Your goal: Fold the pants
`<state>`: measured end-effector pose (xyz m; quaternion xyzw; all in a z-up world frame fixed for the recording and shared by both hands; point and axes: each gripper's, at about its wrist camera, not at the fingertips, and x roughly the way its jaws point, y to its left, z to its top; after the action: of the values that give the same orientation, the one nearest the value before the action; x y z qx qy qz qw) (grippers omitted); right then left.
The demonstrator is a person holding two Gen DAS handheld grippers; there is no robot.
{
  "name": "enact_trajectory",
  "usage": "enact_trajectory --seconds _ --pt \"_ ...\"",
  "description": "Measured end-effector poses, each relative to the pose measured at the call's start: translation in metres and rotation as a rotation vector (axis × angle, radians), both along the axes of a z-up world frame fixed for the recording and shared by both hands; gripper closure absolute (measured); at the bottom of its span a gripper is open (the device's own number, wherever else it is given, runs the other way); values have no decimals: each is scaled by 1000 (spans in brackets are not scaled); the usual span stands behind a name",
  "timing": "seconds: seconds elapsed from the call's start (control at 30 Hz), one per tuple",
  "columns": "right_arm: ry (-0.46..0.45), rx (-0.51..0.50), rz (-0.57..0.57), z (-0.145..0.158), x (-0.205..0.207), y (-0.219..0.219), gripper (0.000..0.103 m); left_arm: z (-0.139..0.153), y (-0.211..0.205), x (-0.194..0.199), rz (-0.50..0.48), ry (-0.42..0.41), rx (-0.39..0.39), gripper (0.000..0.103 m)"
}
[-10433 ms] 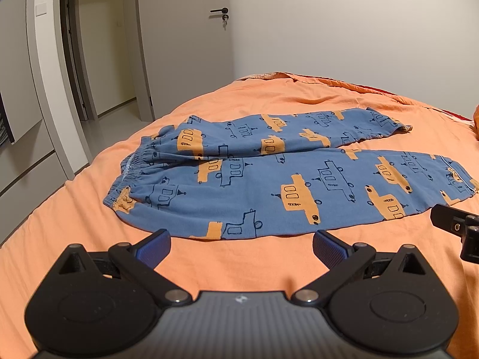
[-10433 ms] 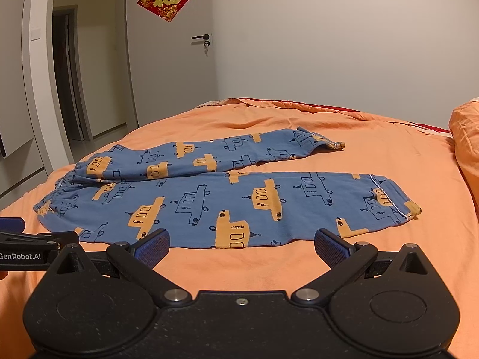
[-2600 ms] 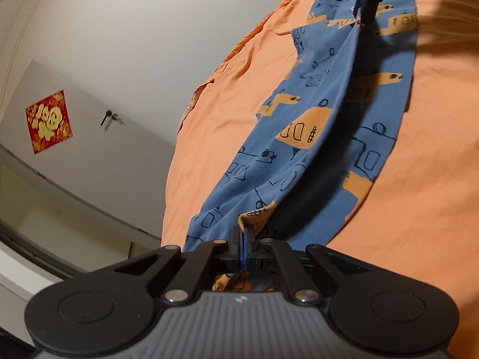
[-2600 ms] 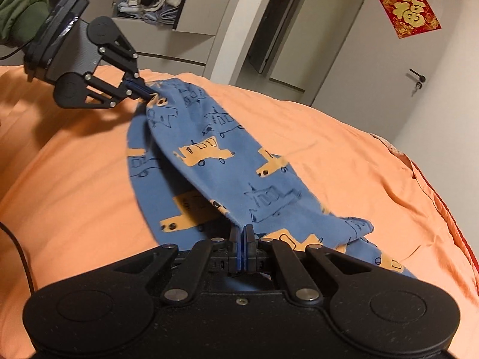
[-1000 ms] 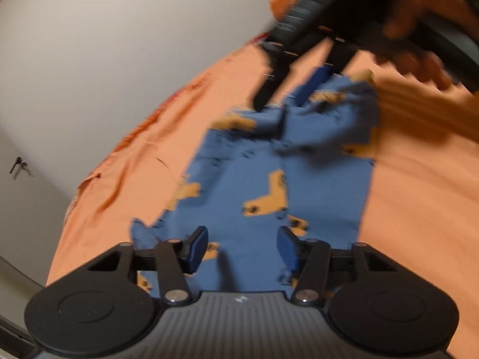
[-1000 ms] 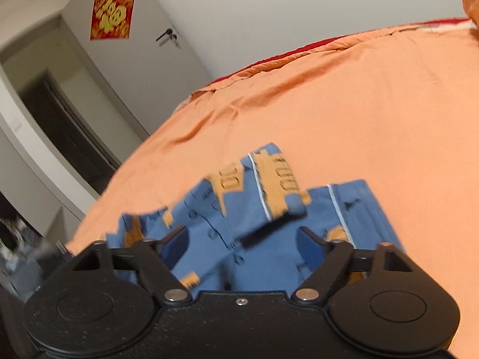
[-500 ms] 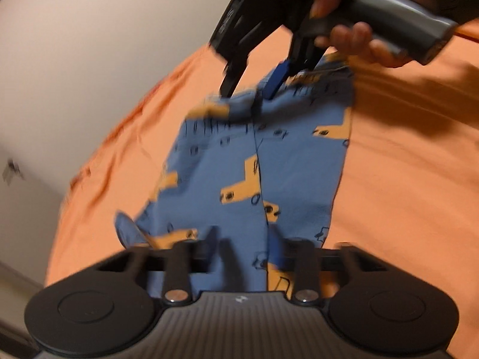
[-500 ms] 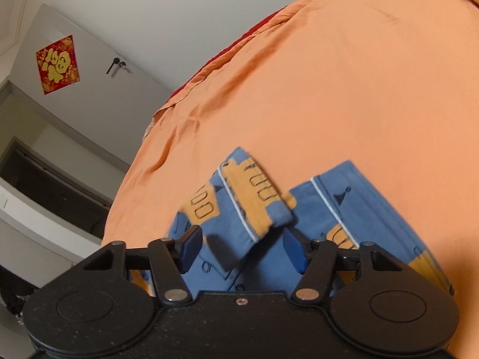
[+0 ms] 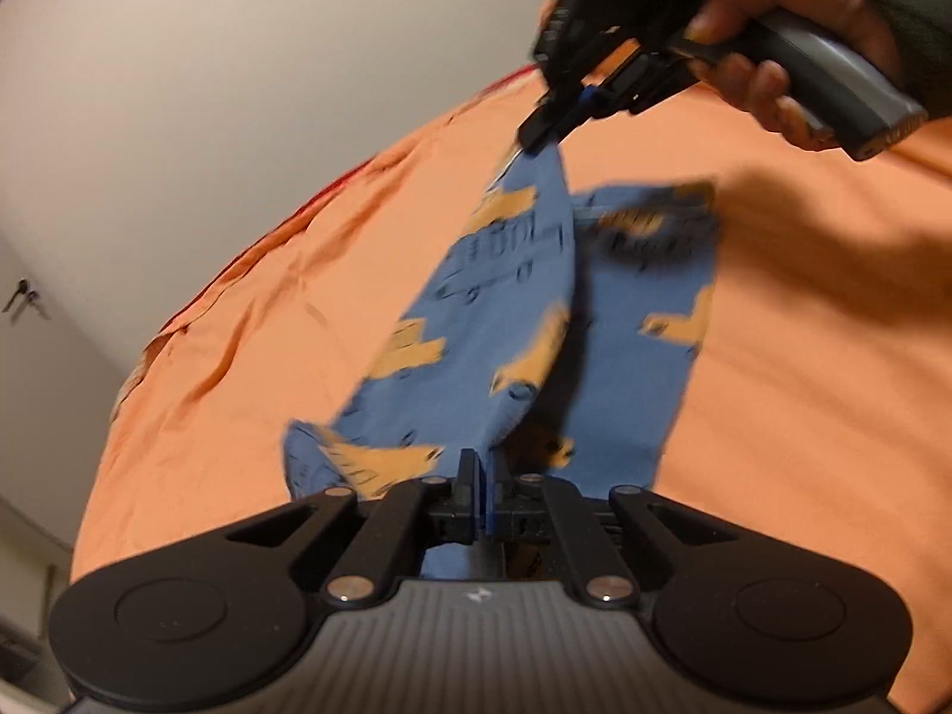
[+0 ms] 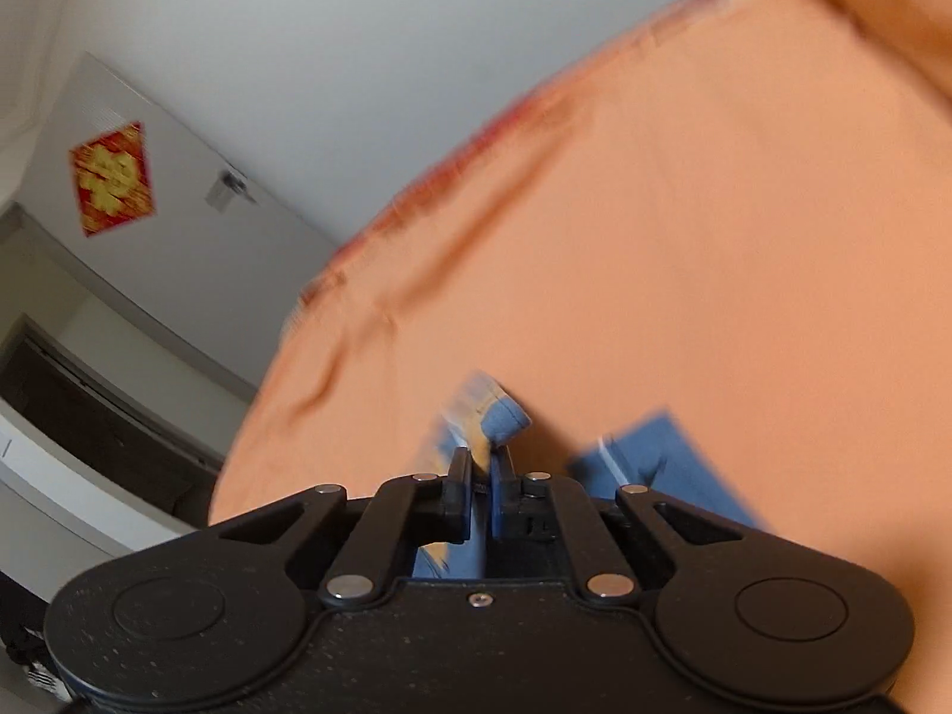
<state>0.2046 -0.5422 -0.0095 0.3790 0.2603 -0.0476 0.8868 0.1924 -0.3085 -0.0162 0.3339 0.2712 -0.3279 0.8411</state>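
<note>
Pants point(image 9: 506, 321), blue with orange trucks, are lying on the orange bed point(image 9: 803, 357), and one layer is being lifted off the rest. Both tools are pinching that layer. The left tool point(image 9: 481, 497) is clamped tight on the near edge of the cloth. The right tool point(image 10: 481, 497) is clamped on blue cloth too, and in the left view it is gripping the far end, up high. I think they are holding two ends so the layer is hanging straight between them and can be laid over neatly. The long way of the pants is running from the left tool away toward the right tool. The lower layer is resting flat on the bed, just beside the lifted one.
</note>
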Motion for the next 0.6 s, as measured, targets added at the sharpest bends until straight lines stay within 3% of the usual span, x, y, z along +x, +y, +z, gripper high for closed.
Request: enact_trajectory --seconds 0.07,0.13,0.33,0.43,0.5,0.57,0.6 --pt "-18 -97 -6 20 -24 -2 98 5 2 -7 -45 4 -10 102" --pt "14 -127 -19 24 -48 -8 98 3 0 -14 -83 16 -2 102" --pt "169 -123 -40 -27 -72 -9 98 -29 -10 -18 -113 67 64 99" --pt "184 -179 -15 -36 -70 -1 93 -24 -1 -12 -98 107 25 80" --pt "180 -225 2 -33 -70 3 89 -17 9 -6 -70 117 -15 40" --pt "182 -306 9 -26 -70 7 81 -8 21 1 -8 111 -62 34" --pt "179 -346 6 -23 -71 8 71 -4 27 5 45 106 -78 31"
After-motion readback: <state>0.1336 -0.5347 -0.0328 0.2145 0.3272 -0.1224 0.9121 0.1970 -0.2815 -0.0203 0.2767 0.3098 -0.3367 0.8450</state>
